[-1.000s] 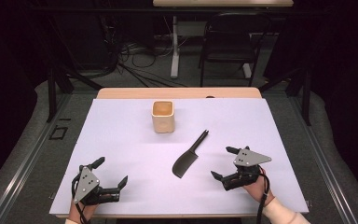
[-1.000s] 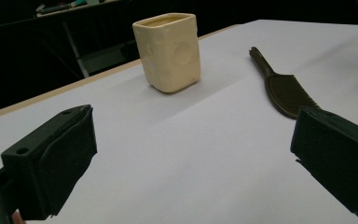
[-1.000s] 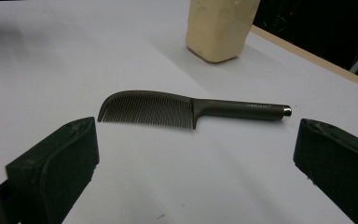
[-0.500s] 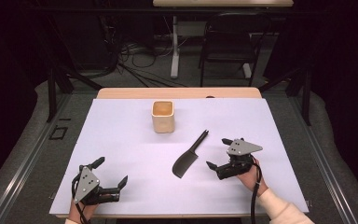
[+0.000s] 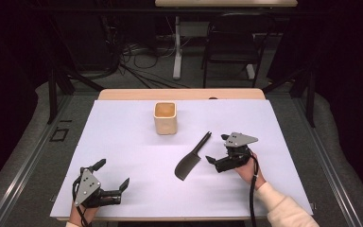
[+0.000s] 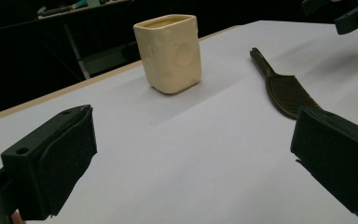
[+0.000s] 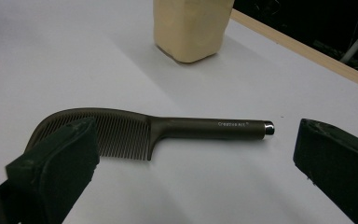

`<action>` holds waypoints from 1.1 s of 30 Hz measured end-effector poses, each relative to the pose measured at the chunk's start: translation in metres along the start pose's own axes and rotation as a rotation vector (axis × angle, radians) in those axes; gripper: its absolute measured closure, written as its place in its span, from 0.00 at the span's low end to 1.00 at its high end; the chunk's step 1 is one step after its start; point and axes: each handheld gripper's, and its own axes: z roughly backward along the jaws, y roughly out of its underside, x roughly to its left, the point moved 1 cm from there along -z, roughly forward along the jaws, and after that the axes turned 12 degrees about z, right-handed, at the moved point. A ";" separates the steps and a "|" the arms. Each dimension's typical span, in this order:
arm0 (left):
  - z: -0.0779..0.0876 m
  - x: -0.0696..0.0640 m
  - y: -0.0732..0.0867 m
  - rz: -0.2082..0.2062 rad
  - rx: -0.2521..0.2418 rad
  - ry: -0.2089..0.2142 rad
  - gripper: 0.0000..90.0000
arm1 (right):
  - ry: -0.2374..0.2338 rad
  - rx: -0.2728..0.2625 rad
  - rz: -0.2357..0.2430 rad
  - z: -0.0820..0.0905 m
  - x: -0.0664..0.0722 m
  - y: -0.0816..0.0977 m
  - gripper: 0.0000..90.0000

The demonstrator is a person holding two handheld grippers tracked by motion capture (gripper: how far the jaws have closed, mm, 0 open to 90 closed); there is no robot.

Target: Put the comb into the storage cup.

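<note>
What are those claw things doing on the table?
A person holds a claw-like gripper in each hand. The right gripper is open and right beside a dark comb lying flat on the white table, not touching it. The left gripper is open too, near the table's front edge, holding nothing. A cream cup stands upright farther back.

table (image 5: pixel 123 142): white top, wooden far edge
cup (image 5: pixel 165 117): cream, upright, centre back
comb (image 5: pixel 192 158): dark, flat, handle pointing away
right gripper (image 5: pixel 218 150): jaws apart, just beside comb
left gripper (image 5: pixel 111 175): jaws apart, near front edge
</note>
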 end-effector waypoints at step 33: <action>0.000 0.001 0.000 0.001 0.006 -0.004 0.00 | 0.002 0.019 -0.067 -0.041 -0.034 -0.007 0.00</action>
